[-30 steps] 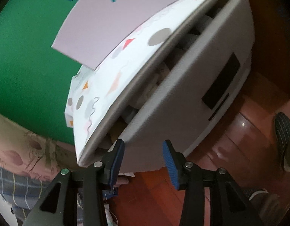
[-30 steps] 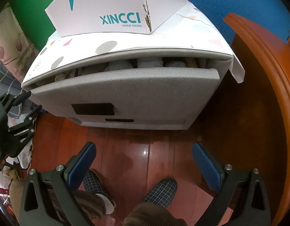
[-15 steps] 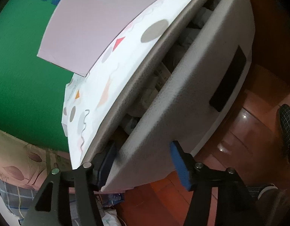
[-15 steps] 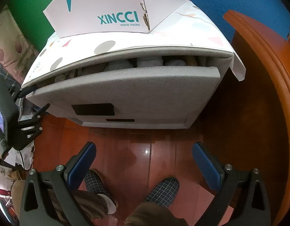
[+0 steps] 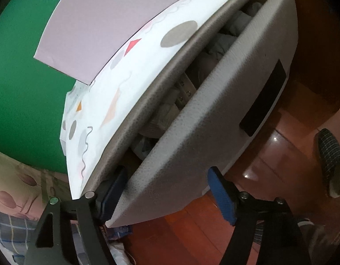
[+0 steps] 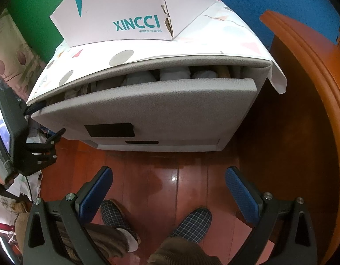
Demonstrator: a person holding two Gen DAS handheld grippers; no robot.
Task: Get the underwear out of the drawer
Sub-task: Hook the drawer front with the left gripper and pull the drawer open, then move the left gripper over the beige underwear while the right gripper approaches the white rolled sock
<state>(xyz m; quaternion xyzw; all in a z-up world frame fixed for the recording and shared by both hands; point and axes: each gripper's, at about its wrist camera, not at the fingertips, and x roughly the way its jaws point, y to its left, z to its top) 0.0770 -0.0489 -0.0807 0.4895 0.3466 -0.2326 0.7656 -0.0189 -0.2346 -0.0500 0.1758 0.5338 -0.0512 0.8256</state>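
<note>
One drawer (image 6: 147, 108), two slippers (image 6: 192, 223)

Shoebox (image 6: 134, 11) on cabinet (image 6: 214, 46); clothes (image 6: 174, 75) in drawer (image 6: 161, 108).

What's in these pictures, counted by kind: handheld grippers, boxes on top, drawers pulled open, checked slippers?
Handheld grippers: 2, the left gripper and the right gripper
Shoe box: 1
Open drawer: 1
Checked slippers: 2, one and the other
Total: 6

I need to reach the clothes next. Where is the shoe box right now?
In the right wrist view the shoe box sits on top of the grey cabinet, towards its left rear, directly above the partly open drawer.
</note>
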